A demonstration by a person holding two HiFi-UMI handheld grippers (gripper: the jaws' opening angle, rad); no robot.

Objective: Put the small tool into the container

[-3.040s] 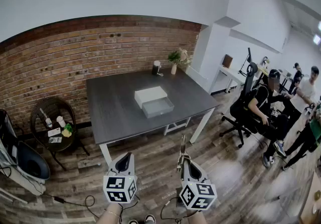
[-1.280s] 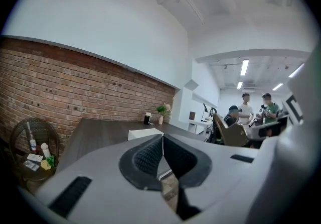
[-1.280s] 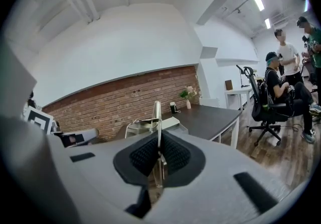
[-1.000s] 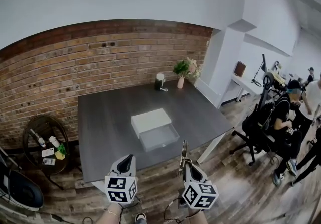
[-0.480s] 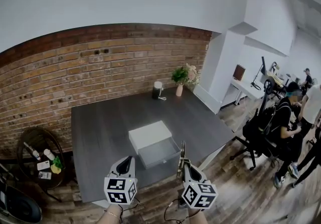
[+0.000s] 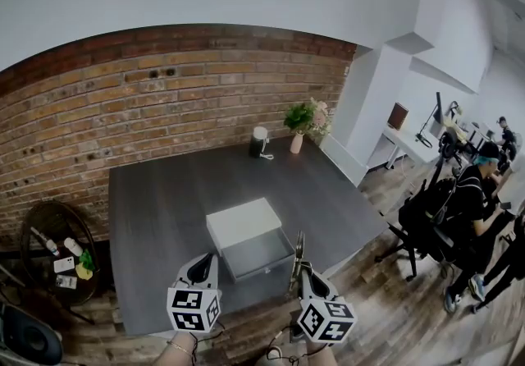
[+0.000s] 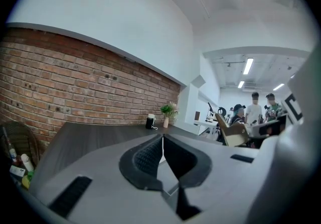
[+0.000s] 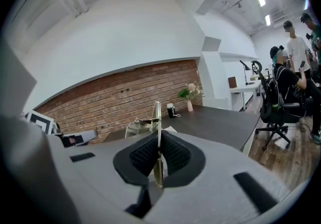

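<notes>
A white box (image 6: 243, 223) with its grey drawer (image 6: 261, 253) pulled open sits on the dark table (image 6: 164, 208). Both grippers hang at the table's near edge, just short of the drawer. My right gripper (image 6: 299, 267) is shut on the small tool (image 6: 299, 246), a thin metal blade that sticks up past the jaws toward the drawer's right corner. In the right gripper view the small tool (image 8: 157, 120) stands pinched between the black pads (image 8: 173, 153). My left gripper (image 6: 206, 260) is to the drawer's left. Its pads (image 7: 146, 155) meet with nothing between them.
A small vase with a plant (image 6: 298, 128) and a black-and-white cylinder (image 6: 260, 141) stand at the table's far edge by the brick wall (image 6: 123, 102). A round side table (image 6: 45, 245) with small items is at the left. People on office chairs (image 6: 463, 208) sit at the right.
The view has moved closer to the table, so the box and open drawer now lie just ahead of both grippers. The grippers keep their pose, and the right still holds the tool.
</notes>
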